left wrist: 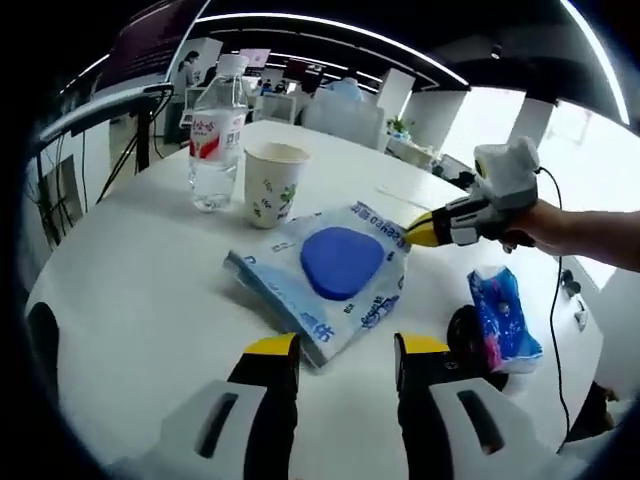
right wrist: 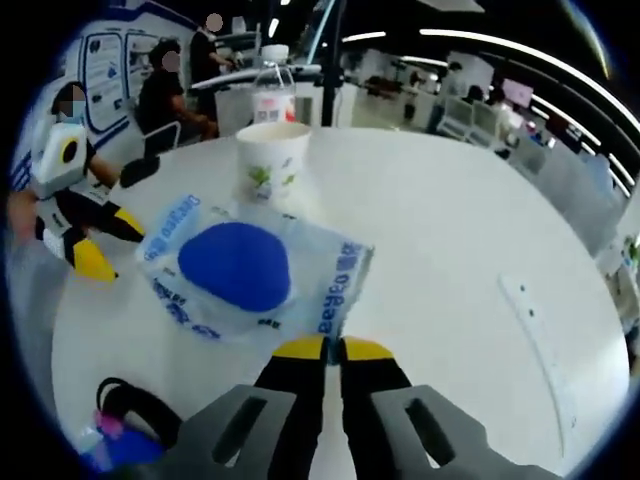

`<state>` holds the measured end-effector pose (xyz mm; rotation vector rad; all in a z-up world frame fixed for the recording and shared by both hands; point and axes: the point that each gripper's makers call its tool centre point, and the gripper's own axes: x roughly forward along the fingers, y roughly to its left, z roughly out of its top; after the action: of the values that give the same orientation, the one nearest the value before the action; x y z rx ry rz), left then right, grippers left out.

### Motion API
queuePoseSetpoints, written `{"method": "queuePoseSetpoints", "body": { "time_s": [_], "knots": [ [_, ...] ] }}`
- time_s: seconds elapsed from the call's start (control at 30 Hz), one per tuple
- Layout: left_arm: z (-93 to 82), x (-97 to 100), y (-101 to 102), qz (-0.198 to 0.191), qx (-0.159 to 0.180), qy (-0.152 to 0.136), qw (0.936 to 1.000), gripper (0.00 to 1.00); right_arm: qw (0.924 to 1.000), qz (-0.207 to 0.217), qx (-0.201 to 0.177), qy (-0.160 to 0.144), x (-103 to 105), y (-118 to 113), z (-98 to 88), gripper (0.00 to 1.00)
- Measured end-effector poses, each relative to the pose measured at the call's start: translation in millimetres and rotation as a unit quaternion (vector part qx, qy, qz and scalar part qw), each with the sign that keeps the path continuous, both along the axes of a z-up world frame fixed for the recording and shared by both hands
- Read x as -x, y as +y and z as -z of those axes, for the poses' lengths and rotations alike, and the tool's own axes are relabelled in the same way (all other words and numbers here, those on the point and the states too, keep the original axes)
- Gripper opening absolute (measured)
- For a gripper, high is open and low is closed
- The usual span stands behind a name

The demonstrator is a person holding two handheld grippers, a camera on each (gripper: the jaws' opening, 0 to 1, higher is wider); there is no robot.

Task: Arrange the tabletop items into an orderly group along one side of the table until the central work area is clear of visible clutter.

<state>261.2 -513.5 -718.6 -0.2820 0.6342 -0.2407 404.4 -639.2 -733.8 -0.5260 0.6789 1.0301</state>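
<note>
The white surface carries a plastic-wrapped blue pad mid-table, water bottle and paper cup behind it, tissue pack aside. The right gripper pinches the wrapper's edge, jaws closed; the left gripper hovers wide open, empty; a hasty pull could slip the film or topple the cup.

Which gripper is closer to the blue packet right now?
Right. The right gripper is shut at the edge of the blue packet, seemingly pinching its wrapper. The left gripper is open, just short of the packet's near corner.
</note>
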Motion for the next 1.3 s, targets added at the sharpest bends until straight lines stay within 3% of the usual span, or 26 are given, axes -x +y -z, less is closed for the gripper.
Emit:
{"method": "queuePoseSetpoints", "body": {
  "time_s": [0.27, 0.5, 0.7, 0.8, 0.83, 1.07, 1.3],
  "knots": [
    [4.3, -7.2, 7, -0.01, -0.023, 0.013, 0.9996, 0.3, 1.0, 0.001, -0.001, 0.007, 3, -2, -0.5, 0.01],
    [9.4, -16.0, 16, -0.031, -0.021, 0.024, 0.999, 0.24, 0.9998, 0.01, -0.005, 0.016, 7, -6, -0.2, 0.0],
    [17.7, -20.6, 24, -0.048, -0.013, 0.044, 0.9978, 0.16, 0.9993, 0.022, -0.011, 0.028, 10, -8, -0.1, 0.0],
    [25.3, -18.4, 22, -0.036, -0.022, 0.062, 0.9971, 0.13, 0.9992, 0.024, -0.013, 0.03, 12, -8, -0.4, 0.0],
    [23.4, -20.7, 23, -0.033, -0.031, 0.051, 0.9977, 0.12, 0.9993, 0.022, -0.013, 0.029, 12, -8, 0.0, 0.0],
    [23.7, -21.6, 20, -0.032, -0.031, 0.058, 0.9973, 0.05, 0.9988, 0.026, -0.015, 0.037, 13, -10, 2.0, 0.0],
    [17.8, -23.8, 19, -0.016, -0.046, 0.048, 0.9977, 0.0, 0.9992, 0.023, -0.007, 0.033, 15, -12, 1.0, 0.0]
  ]
}}
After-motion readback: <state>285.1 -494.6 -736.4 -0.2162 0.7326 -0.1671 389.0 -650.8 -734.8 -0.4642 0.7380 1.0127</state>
